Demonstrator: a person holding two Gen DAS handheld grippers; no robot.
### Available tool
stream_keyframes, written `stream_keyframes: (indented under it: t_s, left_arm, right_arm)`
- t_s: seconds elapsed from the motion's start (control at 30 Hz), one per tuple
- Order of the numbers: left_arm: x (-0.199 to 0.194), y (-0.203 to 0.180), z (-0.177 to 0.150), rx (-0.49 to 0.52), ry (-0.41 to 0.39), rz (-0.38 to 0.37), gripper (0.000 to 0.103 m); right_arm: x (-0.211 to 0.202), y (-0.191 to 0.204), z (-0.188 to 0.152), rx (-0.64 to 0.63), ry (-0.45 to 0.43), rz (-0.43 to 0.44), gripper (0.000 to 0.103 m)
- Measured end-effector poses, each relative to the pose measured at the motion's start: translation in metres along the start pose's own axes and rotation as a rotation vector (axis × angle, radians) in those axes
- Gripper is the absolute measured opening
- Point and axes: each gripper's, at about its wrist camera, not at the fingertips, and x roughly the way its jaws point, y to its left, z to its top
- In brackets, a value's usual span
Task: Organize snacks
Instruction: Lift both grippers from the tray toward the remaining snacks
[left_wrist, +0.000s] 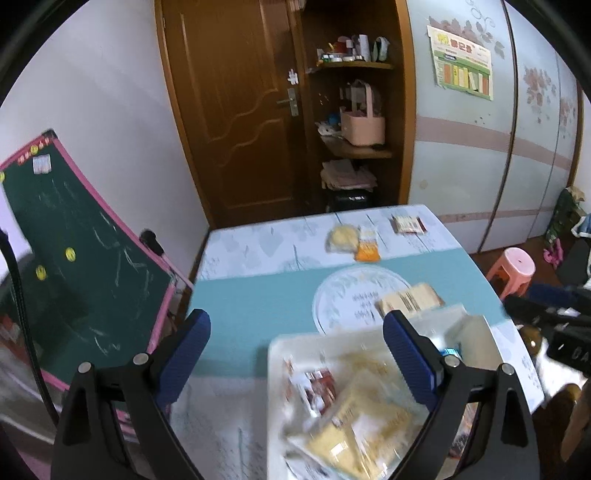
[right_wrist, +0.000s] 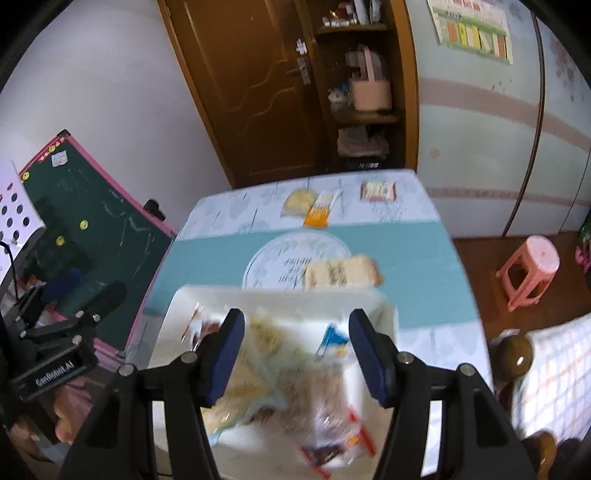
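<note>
1. My left claw (left_wrist: 295, 354) hangs released, blue pads wide apart, nothing btwn them. It sits over the left edge of the white tray (left_wrist: 295, 343).
2. My right claw (right_wrist: 297, 349) is also released, jaws spread, w/ nothing gripped. It's right above the tray (right_wrist: 280, 297) contents.
3. Tray sits at the near end of the table (right_wrist: 424, 266), on the teal and floral cloth. It's full of snack packets: pale yellow wrapped ones (left_wrist: 351, 417), a red-brown packet (left_wrist: 317, 387), a blue-white one (right_wrist: 332, 338). All blurred, can't read labels.
4. Just beyond the tray's far rim: a tan bread-like pack (right_wrist: 341, 275), partly on the round white print in the cloth.
5. Farther from the tray, at the table's far end: a yellow round-ish snack (right_wrist: 297, 201) touching an orange packet (right_wrist: 319, 210), and a reddish striped packet (right_wrist: 378, 190) apart to their right.
6. Past the tray on the left, off the table: green chalkboard (left_wrist: 74, 258) w/ pink frame. On the right: pink stool (right_wrist: 528, 267) on the floor.
</note>
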Motion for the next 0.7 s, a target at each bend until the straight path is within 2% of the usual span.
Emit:
stream_keyframes:
  t_s: [0.13,0.3,0.7]
  left_arm:
    - [0.012,0.002,0.036,0.036,-0.01,0.031,0.094]
    - [0.033,0.006,0.089,0.043,0.012,-0.012,0.094]
    - [0.086,-0.003,0.195,0.088,0.004,0.023,0.094]
  right_arm:
    - [-0.007,-0.003,0.042,-0.045,-0.072,-0.075,0.059]
    - [-0.009,-0.009,0.1,-0.08,-0.125,-0.101,0.059]
    - [0.034,-0.032,0.221,-0.027,-0.066,-0.098,0.059]
